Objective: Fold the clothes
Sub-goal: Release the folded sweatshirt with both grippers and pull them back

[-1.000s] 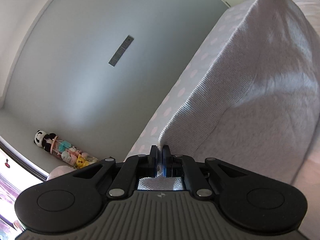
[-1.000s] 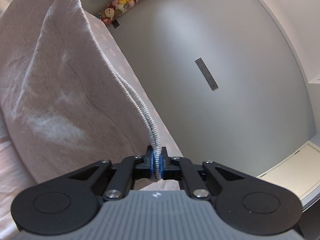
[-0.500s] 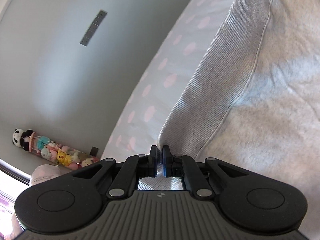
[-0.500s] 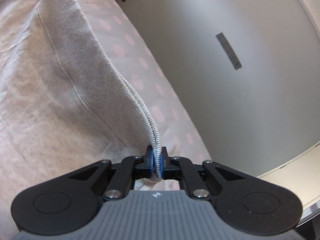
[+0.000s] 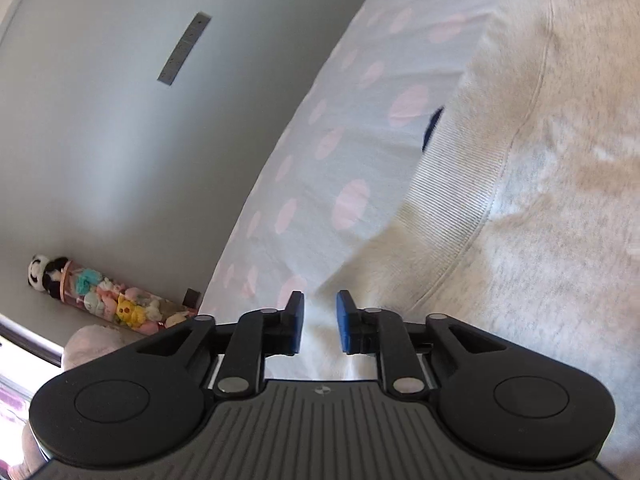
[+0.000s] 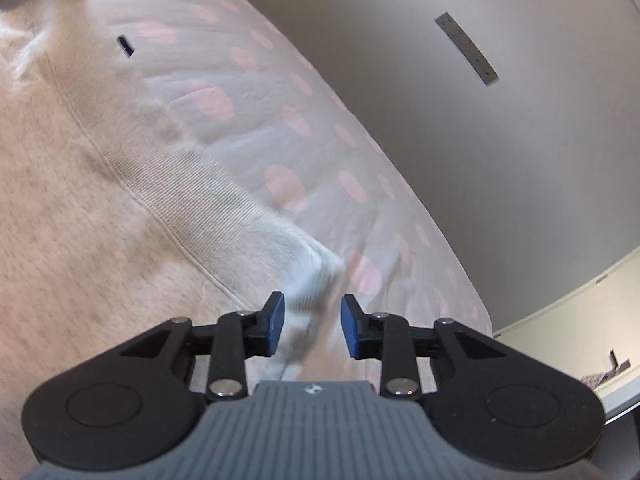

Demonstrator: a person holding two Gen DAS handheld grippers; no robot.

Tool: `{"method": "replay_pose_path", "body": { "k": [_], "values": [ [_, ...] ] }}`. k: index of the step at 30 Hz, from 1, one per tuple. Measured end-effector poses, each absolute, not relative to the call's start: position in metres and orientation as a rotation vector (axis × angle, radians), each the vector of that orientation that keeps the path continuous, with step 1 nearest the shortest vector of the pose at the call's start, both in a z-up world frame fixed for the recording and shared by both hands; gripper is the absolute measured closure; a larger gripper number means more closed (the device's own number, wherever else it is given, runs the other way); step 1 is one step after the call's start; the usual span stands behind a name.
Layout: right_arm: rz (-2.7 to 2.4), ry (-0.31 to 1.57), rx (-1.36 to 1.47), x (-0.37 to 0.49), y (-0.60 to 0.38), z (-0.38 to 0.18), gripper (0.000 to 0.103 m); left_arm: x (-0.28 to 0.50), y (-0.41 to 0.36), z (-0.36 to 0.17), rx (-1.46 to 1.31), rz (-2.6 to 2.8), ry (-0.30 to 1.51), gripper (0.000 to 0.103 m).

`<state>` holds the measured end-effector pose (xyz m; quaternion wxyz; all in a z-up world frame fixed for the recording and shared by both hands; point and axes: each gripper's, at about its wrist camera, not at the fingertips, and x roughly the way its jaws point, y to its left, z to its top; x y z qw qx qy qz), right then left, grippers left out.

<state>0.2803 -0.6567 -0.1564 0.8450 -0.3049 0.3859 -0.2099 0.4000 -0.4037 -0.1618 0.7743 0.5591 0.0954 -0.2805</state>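
A light grey sweatshirt (image 5: 552, 208) with a ribbed hem lies on the bed; it also shows in the right wrist view (image 6: 80, 208). My left gripper (image 5: 319, 326) is open, with one hem corner lying loose between its blue pads. My right gripper (image 6: 312, 330) is open too, and the other hem corner (image 6: 316, 276) lies loose between its pads. A small dark bit shows at the hem's edge (image 5: 432, 124).
The bed has a white sheet with pink dots (image 5: 340, 140), also in the right wrist view (image 6: 280, 120). A grey wall (image 5: 120, 120) runs along the bed's far side. A clear tube of plush toys (image 5: 104, 296) lies at the wall's foot.
Both grippers lowered the sweatshirt hem onto the bed, then opened and let go of the hem corners.
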Motion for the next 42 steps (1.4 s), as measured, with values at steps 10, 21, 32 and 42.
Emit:
{"method": "replay_pose_path", "body": {
  "k": [10, 21, 32, 42],
  "values": [
    [-0.405, 0.760, -0.553, 0.208, -0.614, -0.146, 0.061, 0.332, -0.348, -0.119, 1.107, -0.649, 0.224, 0.062],
    [-0.288, 0.759, -0.573, 0.091, -0.508, -0.184, 0.056, 0.228, -0.295, -0.148, 1.113, -0.732, 0.290, 0.060],
    [-0.502, 0.653, 0.083, 0.054, -0.513, -0.194, 0.054, 0.199, -0.268, -0.157, 0.651, -0.595, 0.490, 0.060],
    [-0.592, 0.622, 0.188, 0.036, -0.495, -0.230, 0.052, 0.200, -0.267, -0.187, 0.502, -0.552, 0.643, 0.060]
  ]
}}
